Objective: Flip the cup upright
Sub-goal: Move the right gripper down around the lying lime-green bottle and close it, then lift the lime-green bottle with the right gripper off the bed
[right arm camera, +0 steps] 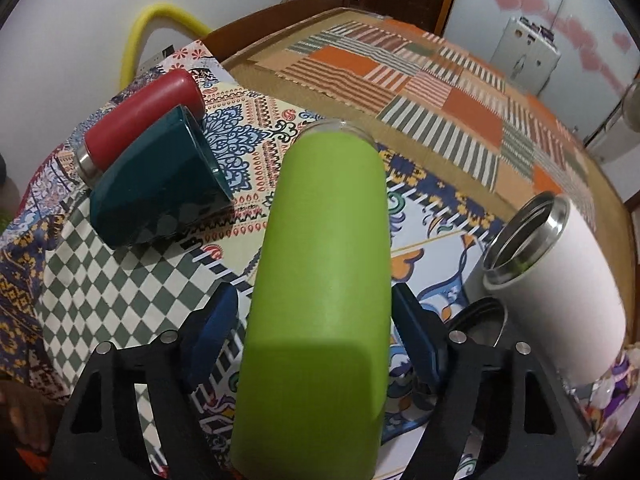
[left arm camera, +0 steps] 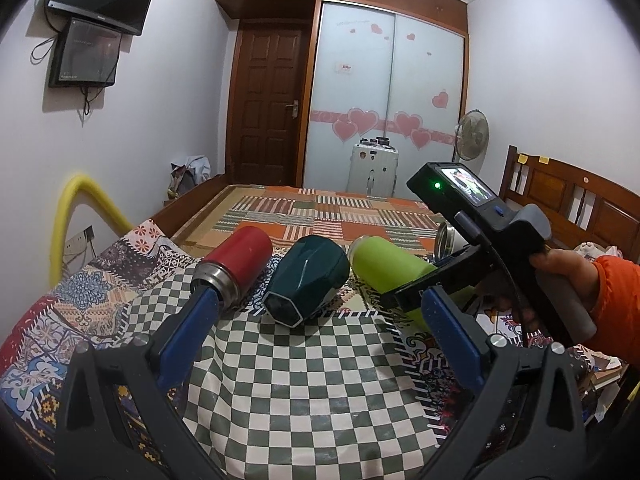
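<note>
Closest to the right wrist cam is the lime green cup point(right arm camera: 320, 300), lying on its side on the patterned bedspread point(right arm camera: 132, 280) with its open mouth pointing away. It sits right between the blue pads point(right arm camera: 212, 332) of the right claw point(right arm camera: 316, 344); the pads look just beside its walls, but I honestly can't tell if they're clamped or only close. Off to its right is a white steel tumbler point(right arm camera: 560, 280), also on its side, mouth toward the camera. To the left lie a dark teal faceted cup point(right arm camera: 156, 184) and, touching it, a red cup point(right arm camera: 136, 120) with a steel rim. From the left cam, the left claw point(left arm camera: 316, 320) is spread wide over the checkered cloth point(left arm camera: 300, 380), gripping nothing, its left pad near the red cup's rim.
</note>
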`<act>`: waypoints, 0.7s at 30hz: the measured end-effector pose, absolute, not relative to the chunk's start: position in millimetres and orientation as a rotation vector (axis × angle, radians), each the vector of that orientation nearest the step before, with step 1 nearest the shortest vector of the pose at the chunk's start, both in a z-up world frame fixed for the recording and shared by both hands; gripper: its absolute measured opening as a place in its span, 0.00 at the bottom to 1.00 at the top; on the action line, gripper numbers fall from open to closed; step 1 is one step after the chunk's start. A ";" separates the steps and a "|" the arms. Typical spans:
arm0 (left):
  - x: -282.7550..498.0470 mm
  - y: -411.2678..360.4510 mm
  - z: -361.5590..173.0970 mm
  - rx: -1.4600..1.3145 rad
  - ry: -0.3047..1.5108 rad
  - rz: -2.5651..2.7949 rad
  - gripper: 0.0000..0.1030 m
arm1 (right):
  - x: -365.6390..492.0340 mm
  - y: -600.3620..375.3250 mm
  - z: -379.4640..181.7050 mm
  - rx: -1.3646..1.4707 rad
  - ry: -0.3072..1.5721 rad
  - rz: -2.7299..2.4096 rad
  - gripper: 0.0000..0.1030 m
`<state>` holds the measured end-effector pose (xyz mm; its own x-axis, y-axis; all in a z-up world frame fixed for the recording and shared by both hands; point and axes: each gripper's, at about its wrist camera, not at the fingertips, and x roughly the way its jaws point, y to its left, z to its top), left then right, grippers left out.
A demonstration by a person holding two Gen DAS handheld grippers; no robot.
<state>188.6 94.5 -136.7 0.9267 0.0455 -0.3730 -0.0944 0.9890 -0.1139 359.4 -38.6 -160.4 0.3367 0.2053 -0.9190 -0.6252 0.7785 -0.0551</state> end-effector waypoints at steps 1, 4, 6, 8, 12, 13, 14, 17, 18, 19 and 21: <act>188.6 95.1 -136.8 -0.134 0.381 0.073 1.00 | 359.5 -36.5 -161.0 -0.452 1.104 0.562 0.69; 187.8 95.6 -136.2 -0.136 0.380 0.076 1.00 | 358.9 -35.1 -161.2 -0.471 1.089 0.538 0.63; 187.0 95.3 -135.3 -0.134 0.377 0.079 1.00 | 360.3 -35.9 -160.9 -0.458 1.085 0.534 0.63; 184.8 95.4 -134.3 -0.131 0.373 0.083 1.00 | 360.8 -37.6 -159.8 -0.442 1.085 0.530 0.62; 183.5 95.7 -133.2 -0.128 0.368 0.093 1.00 | 358.1 -41.1 -157.3 -0.431 1.087 0.535 0.60; 183.5 96.0 -133.0 -0.129 0.369 0.093 1.00 | 357.9 -42.6 -157.1 -0.425 1.091 0.538 0.60; 183.5 96.1 -132.9 -0.132 0.370 0.093 1.00 | 356.8 -44.0 -157.2 -0.420 1.095 0.540 0.60; 183.3 97.0 -132.2 -0.141 0.371 0.095 1.00 | 351.2 -47.1 -156.2 -0.420 1.088 0.543 0.60; 183.0 97.5 -132.0 -0.143 0.371 0.095 1.00 | 349.4 -48.1 -155.3 -0.420 1.082 0.542 0.60; 182.8 97.5 -131.6 -0.144 0.371 0.097 1.00 | 346.5 -49.1 -153.5 -0.421 1.071 0.542 0.60; 182.5 97.1 -130.7 -0.147 0.370 0.099 1.00 | 342.1 -50.7 -149.5 -0.424 1.055 0.542 0.60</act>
